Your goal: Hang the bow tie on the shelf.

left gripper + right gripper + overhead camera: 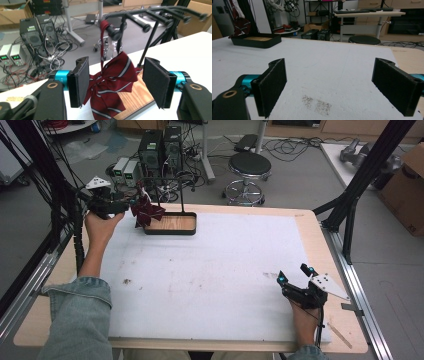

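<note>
Bow tie (110,80), dark red with pale stripes, hung by its strap from a peg of the black rack (155,15) at the far left of the table (320,245), its lower part drooping over the wooden base (172,223) of the rack. The left gripper (127,202) was held level just left of the bow, pointing at it; its jaws stood apart, with the bow between them, and the pads (80,82) did not press on the cloth, though the left one sat close against it. The right gripper (295,275) rested at the near right on the white mat (210,270), well apart from the rack, its jaws wide with nothing between them. A small brown stain (317,103) marked the mat just ahead of it.
</note>
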### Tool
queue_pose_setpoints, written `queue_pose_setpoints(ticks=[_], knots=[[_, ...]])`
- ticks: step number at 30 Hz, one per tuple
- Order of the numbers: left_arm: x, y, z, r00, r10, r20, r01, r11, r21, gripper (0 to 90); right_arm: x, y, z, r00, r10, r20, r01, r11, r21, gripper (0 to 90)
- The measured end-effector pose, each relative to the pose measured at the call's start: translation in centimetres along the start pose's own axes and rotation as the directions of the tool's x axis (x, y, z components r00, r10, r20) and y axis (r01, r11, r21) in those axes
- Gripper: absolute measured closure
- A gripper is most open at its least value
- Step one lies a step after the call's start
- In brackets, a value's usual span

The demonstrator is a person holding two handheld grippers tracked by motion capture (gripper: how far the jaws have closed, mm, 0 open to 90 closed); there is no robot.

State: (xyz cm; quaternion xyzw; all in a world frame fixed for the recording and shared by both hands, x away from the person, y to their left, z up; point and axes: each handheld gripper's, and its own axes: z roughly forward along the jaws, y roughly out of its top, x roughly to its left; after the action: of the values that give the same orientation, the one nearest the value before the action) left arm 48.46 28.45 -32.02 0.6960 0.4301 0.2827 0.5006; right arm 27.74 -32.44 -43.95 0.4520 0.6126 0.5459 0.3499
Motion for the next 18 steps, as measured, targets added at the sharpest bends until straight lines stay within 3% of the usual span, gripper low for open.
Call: queue_pose_setpoints(ticks=[8, 18], knots=[[-0.9, 0.2, -2.1, 0.9999, 0.015, -0.004, -0.015, 0.9986, -0.050, 30.9, 0.0, 0.0, 0.0, 1.0000, 0.001, 0.000, -0.001, 1.000, -0.001, 11.6], [-2.5, -0.1, -4.9, 0.9986, 0.051, -0.011, -0.052, 0.9908, -0.125, 22.3, -0.1, 0.0, 0.0, 1.0000, -0.002, 0.004, 0.002, 1.000, -0.006, 11.6]])
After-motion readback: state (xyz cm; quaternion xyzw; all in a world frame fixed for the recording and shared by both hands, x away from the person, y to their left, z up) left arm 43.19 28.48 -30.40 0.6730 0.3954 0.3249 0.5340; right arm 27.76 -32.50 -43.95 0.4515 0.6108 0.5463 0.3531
